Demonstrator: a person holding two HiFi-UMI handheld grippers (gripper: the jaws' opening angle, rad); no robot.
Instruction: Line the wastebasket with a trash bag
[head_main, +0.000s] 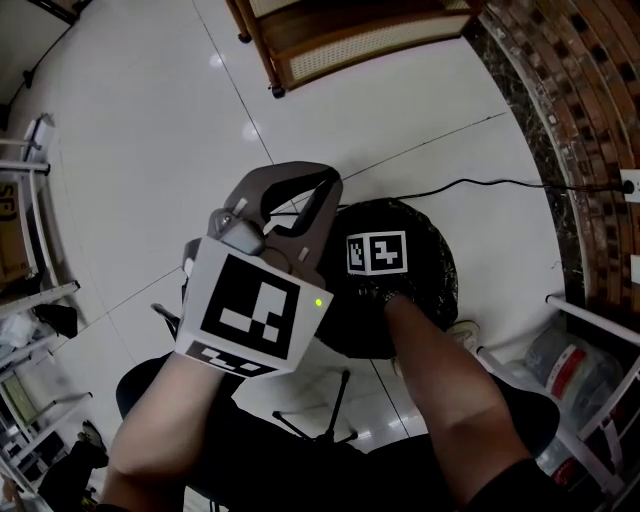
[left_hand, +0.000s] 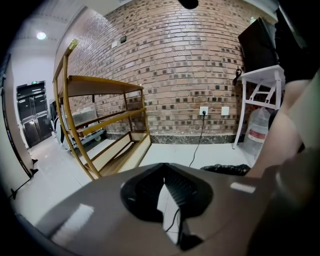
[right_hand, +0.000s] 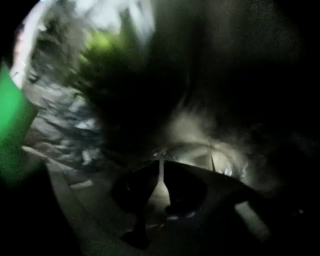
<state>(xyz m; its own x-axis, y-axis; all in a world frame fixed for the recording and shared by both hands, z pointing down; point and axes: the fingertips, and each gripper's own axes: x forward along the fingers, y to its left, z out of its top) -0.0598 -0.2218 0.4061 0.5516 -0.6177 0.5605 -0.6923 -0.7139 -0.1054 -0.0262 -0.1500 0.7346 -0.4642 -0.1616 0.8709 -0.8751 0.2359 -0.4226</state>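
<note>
Bag (head_main: 428, 248) looks light, limp, slippery; pinch its hem at the basket (head_main: 452, 288) rim. Left gripper (left_hand: 163, 167), beside basket, clenched empty; right gripper (right_hand: 160, 169) inside, barely parted.

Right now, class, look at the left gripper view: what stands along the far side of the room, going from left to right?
door → shelf → socket → table
</note>
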